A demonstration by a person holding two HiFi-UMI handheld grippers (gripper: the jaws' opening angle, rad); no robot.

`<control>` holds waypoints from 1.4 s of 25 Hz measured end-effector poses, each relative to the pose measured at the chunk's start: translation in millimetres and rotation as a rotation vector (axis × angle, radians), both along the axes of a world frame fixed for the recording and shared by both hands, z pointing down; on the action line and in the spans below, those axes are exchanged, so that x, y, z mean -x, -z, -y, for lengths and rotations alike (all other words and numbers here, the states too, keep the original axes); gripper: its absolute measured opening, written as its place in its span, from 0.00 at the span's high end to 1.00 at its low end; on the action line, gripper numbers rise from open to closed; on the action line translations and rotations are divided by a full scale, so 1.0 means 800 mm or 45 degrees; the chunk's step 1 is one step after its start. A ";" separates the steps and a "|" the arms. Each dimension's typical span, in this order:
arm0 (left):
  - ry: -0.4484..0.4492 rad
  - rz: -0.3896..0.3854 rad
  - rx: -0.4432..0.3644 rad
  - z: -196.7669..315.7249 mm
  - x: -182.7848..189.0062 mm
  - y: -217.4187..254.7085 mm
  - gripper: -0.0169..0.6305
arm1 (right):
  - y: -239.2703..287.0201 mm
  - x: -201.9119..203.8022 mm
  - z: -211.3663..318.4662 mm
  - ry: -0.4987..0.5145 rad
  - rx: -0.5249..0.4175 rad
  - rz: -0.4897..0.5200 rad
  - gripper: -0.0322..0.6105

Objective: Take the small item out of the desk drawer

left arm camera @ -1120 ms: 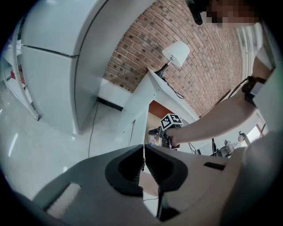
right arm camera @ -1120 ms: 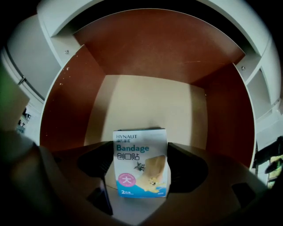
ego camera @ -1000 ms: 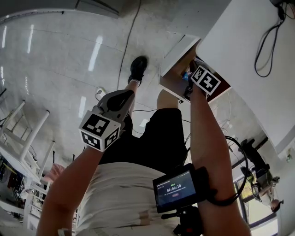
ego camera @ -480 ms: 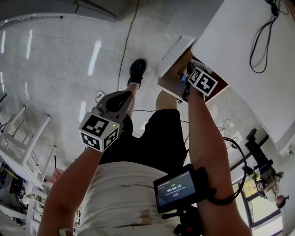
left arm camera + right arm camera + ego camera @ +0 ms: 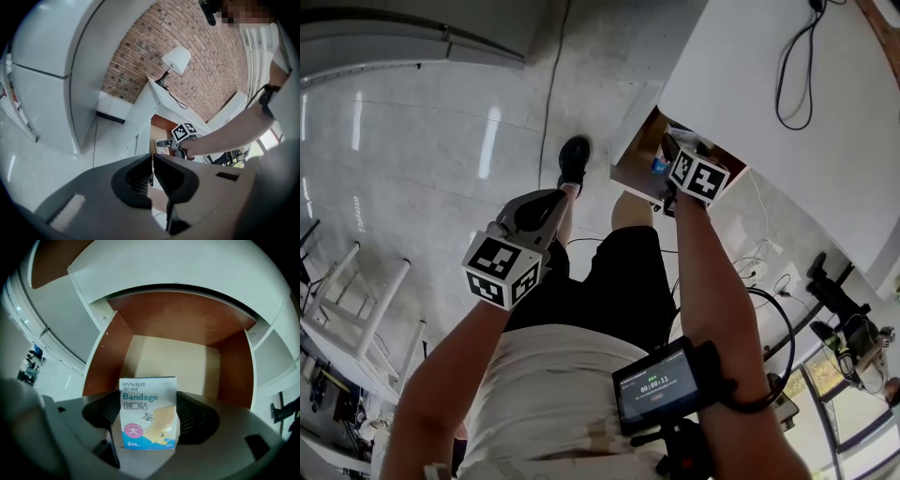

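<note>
- The right hand-held gripper (image 5: pixel 149 409) clamps a small bandage packet (image 5: pixel 148 397) upright between its 2 jaws, with the printed face toward the camera.
- The packet sits at the mouth of the open drawer (image 5: pixel 171 357), under the white worktop (image 5: pixel 769 131).
- The left hand-held gripper (image 5: pixel 151 174) has its jaws pressed together on nothing. It hangs over the floor (image 5: pixel 422 141), well apart from the drawer.

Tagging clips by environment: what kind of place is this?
Probably a home-style study or office room: a white desk with an open wooden drawer, a white-shaded table lamp on it, and a red brick wall behind. The right claw holds a blue-and-white bandage packet.
</note>
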State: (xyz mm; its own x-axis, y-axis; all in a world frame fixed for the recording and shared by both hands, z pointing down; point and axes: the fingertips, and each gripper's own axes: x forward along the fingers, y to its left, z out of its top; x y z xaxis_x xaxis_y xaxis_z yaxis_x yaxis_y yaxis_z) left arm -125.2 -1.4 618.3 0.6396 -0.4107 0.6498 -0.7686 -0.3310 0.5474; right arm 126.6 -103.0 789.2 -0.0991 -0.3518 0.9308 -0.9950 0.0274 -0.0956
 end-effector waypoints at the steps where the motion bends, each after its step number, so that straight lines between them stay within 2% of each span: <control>1: -0.007 0.002 -0.004 0.002 -0.001 0.003 0.95 | 0.004 0.001 0.000 0.005 -0.003 0.012 0.40; 6: -0.036 0.013 -0.025 0.003 -0.006 0.020 0.95 | 0.025 0.000 -0.007 0.014 -0.026 0.066 0.40; 18: -0.077 0.023 -0.066 0.018 -0.011 0.040 0.95 | 0.058 -0.011 -0.014 -0.005 -0.070 0.094 0.40; 35: -0.186 0.028 -0.137 0.027 -0.049 0.087 0.95 | 0.124 -0.022 -0.040 0.030 -0.145 0.148 0.40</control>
State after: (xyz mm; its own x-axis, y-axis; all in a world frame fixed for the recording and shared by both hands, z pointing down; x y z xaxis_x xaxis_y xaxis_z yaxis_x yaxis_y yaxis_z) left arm -85.8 -22.7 548.8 0.6840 -0.3823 0.6213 -0.7192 -0.4962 0.4864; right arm 144.2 -71.3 690.1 -0.2128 -0.4510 0.8668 -0.9765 0.0676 -0.2046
